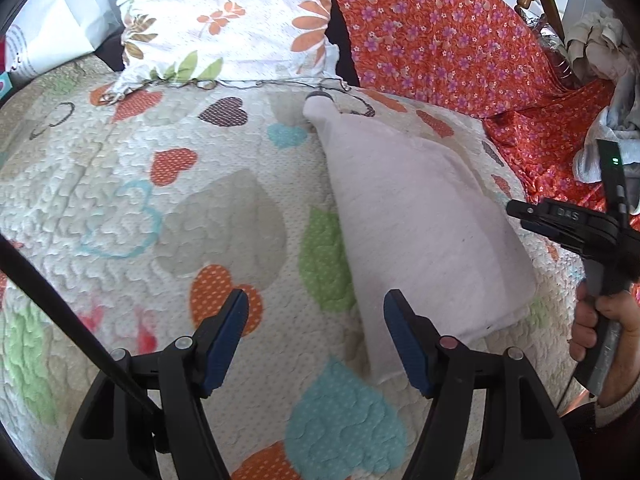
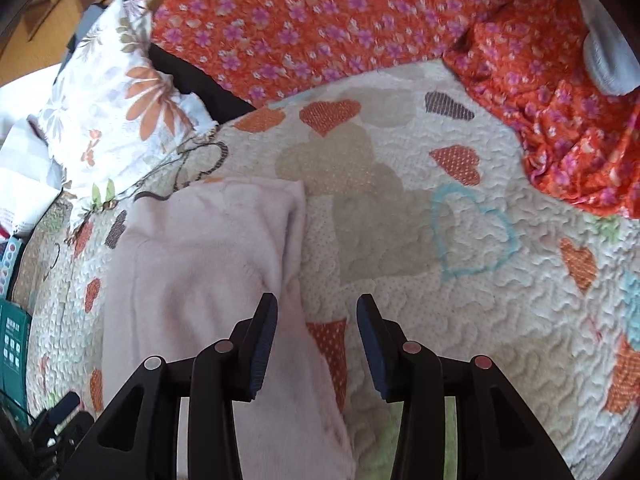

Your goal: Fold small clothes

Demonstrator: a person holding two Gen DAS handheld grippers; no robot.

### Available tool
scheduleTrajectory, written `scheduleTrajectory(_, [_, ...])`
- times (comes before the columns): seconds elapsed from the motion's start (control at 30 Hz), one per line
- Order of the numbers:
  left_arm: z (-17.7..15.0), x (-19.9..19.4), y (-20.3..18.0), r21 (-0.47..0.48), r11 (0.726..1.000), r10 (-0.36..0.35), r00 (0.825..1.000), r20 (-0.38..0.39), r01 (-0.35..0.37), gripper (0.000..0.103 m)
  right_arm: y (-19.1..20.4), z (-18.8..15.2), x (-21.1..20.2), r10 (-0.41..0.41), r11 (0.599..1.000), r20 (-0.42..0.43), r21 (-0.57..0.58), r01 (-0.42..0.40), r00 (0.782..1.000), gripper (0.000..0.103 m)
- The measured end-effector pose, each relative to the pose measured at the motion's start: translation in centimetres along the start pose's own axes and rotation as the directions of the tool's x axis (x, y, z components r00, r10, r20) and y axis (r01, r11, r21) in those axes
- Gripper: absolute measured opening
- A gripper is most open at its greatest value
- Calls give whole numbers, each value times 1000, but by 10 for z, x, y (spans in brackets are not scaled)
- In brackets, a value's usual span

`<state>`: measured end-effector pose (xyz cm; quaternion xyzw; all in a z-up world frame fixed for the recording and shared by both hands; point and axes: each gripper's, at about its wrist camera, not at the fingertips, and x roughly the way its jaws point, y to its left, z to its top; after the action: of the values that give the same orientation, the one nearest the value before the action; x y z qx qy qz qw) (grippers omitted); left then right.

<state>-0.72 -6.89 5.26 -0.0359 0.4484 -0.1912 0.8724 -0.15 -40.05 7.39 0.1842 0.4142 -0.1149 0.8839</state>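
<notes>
A pale pink fleece garment [image 1: 420, 220] lies folded flat on the heart-patterned quilt [image 1: 140, 208]. My left gripper [image 1: 316, 312] hovers open over the quilt at the garment's near left edge, nothing between its fingers. At the right edge of the left wrist view a hand holds my right gripper [image 1: 524, 216] just past the garment's right side. In the right wrist view the garment [image 2: 200, 272] lies left of centre, and my right gripper [image 2: 316, 316] stands open above its right edge, jaws apart and empty, its left finger [image 2: 264, 336] over the fleece.
A floral white pillow [image 1: 224, 20] and an orange flowered cloth [image 1: 440, 40] lie at the far side of the quilt. More grey and white clothes [image 1: 612, 132] are piled at the right. A green box [image 2: 12, 344] sits at the quilt's left edge.
</notes>
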Motion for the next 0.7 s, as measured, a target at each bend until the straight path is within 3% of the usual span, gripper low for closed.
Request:
scheduleTrajectory(0.2, [-7, -7, 6, -4, 1000, 13, 1000, 3, -13, 69, 21, -23, -10, -5, 994, -21, -114, 2, 1000, 45])
scheduleTrajectory(0.4, [-9, -8, 6, 0, 1000, 11, 1000, 4, -11, 70, 38, -54, 7, -82, 968, -133, -245, 47, 988, 45])
scheduleTrajectory(0.57, [-11, -5, 2, 16, 1000, 16, 1000, -2, -16, 70, 34, -61, 4, -80, 970, -145, -240, 44, 986, 45])
scheduleTrajectory(0.7, [-10, 1, -1, 21, 1000, 18, 1000, -15, -18, 70, 30, -56, -11, -22, 980, -88, -198, 4, 996, 46])
